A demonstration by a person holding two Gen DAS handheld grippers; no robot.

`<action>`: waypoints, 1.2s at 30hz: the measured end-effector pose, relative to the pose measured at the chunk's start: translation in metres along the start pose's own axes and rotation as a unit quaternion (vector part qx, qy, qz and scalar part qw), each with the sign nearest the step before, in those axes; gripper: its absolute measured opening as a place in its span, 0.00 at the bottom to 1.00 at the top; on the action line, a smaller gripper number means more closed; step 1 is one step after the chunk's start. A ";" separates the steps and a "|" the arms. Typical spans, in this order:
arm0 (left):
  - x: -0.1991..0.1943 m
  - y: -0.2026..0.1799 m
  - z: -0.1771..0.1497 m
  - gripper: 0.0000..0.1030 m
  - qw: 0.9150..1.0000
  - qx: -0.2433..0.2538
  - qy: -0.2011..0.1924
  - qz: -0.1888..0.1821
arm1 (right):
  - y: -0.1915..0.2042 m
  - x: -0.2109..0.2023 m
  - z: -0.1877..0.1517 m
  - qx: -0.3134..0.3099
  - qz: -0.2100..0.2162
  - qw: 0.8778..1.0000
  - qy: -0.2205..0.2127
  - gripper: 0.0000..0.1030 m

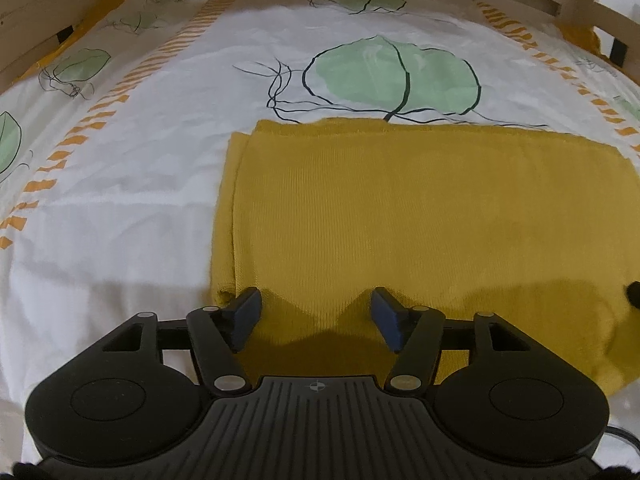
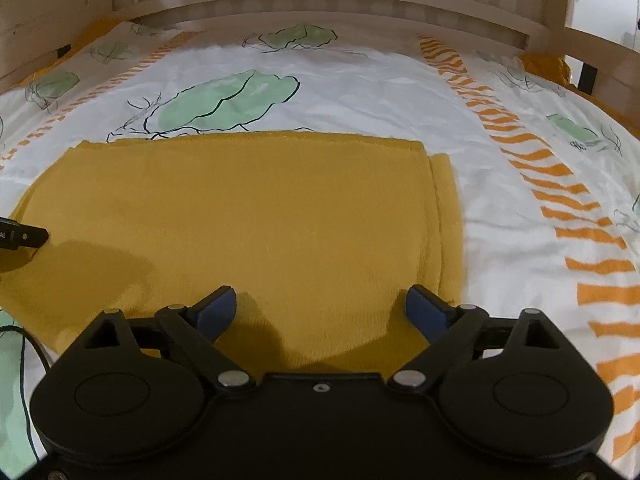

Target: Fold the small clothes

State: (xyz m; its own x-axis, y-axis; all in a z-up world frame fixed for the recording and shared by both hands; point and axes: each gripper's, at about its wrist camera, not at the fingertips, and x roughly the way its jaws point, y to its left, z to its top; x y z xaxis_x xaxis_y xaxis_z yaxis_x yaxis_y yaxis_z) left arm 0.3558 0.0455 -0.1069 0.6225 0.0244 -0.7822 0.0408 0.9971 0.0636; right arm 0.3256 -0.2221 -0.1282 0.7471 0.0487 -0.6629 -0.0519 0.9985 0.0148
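Observation:
A mustard-yellow knit garment lies flat and folded into a rectangle on the bed; it also shows in the right wrist view. My left gripper is open and empty, hovering over the garment's near left part, close to its left folded edge. My right gripper is open and empty over the garment's near right part, close to its right edge. A tip of the left gripper shows at the left edge of the right wrist view, and a tip of the right one at the right edge of the left wrist view.
The bed sheet is white with green leaf prints and orange striped bands. A wooden bed frame rail runs along the far side. A thin black cable lies at the near left.

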 end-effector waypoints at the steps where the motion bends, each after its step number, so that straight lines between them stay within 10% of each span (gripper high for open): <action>1: 0.000 -0.002 -0.001 0.59 1.000 0.001 -0.001 0.001 | -0.001 -0.001 -0.002 0.003 0.001 1.000 -0.003 0.92; 26: 0.000 -0.012 -0.034 0.65 0.994 -0.008 -0.106 0.019 | -0.011 0.000 -0.020 0.033 0.044 0.997 -0.049 0.99; 36: 0.002 -0.013 -0.035 0.65 0.994 -0.002 -0.107 0.024 | -0.078 -0.042 -0.038 0.235 0.074 0.966 -0.083 0.99</action>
State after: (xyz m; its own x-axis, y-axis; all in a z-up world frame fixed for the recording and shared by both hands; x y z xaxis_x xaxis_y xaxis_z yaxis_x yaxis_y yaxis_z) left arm 0.3290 0.0353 -0.1308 0.7753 0.0572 -0.6290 0.0040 0.9954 0.0956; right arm 0.2731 -0.3030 -0.1304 0.8524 0.1552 -0.4993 0.1113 0.8792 0.4634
